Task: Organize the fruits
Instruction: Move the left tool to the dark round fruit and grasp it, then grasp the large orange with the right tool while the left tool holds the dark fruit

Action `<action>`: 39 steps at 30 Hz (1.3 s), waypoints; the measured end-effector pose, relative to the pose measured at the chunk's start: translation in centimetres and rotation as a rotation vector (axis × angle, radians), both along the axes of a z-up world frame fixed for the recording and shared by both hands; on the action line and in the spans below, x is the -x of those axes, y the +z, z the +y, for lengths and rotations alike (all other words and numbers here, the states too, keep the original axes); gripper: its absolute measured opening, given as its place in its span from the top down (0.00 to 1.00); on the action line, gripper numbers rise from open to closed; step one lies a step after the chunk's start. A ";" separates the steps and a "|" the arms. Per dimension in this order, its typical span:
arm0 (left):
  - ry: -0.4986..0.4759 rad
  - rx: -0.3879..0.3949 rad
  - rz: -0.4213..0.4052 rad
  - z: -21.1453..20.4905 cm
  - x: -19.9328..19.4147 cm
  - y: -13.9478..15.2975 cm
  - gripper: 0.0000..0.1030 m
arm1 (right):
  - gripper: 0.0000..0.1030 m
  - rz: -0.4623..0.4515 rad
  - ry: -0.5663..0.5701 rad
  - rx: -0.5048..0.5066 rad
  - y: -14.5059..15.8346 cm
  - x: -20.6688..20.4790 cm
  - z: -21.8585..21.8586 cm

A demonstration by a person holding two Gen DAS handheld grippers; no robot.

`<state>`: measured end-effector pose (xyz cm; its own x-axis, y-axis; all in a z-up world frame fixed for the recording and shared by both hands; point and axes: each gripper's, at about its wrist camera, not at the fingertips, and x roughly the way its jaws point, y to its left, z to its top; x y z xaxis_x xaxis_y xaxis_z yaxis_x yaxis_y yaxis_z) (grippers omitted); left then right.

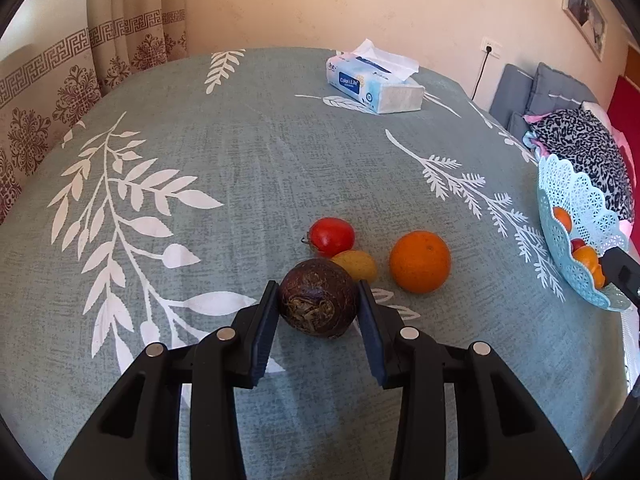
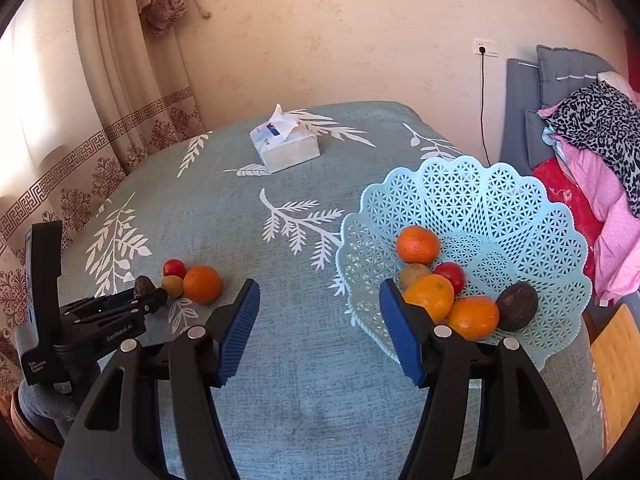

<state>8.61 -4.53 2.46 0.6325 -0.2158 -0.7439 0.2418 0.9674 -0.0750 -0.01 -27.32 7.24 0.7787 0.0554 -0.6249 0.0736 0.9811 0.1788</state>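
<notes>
My left gripper [image 1: 318, 303] has a dark brown round fruit [image 1: 317, 298] between its fingers, both pads against its sides, low over the tablecloth. Just beyond lie a red tomato [image 1: 332, 237], a small yellow fruit [image 1: 357, 265] and an orange [image 1: 420, 261]. The right wrist view shows the left gripper [image 2: 146, 294] and those fruits [image 2: 202, 284] at the left. My right gripper [image 2: 318, 312] is open and empty, beside the light blue lattice basket [image 2: 500, 216], which holds oranges [image 2: 417, 245], a tomato, a brown fruit [image 2: 517, 306] and others.
A tissue pack [image 1: 374, 86] lies at the table's far side. The basket [image 1: 576, 216] sits at the table's right edge. Clothes and cushions [image 2: 592, 140] are piled to the right, curtains to the left.
</notes>
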 end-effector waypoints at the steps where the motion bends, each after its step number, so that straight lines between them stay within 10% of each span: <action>1: 0.009 -0.006 -0.015 0.2 0.2 0.3 0.62 | 0.38 0.002 0.009 -0.002 0.0 -0.1 0.3; 27: 0.166 0.011 -0.132 5.8 2.0 1.5 0.62 | 0.38 0.144 0.258 0.036 -3.5 -8.0 10.9; 39: 0.165 0.045 -0.107 6.4 1.8 0.8 0.62 | 0.56 0.217 0.241 0.022 -5.9 -10.5 11.0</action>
<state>6.86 1.83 3.26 0.7368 -0.1347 -0.6626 0.0896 0.9908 -0.1018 10.46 -16.32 1.33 0.5933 0.2066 -0.7780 -0.1272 0.9784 0.1629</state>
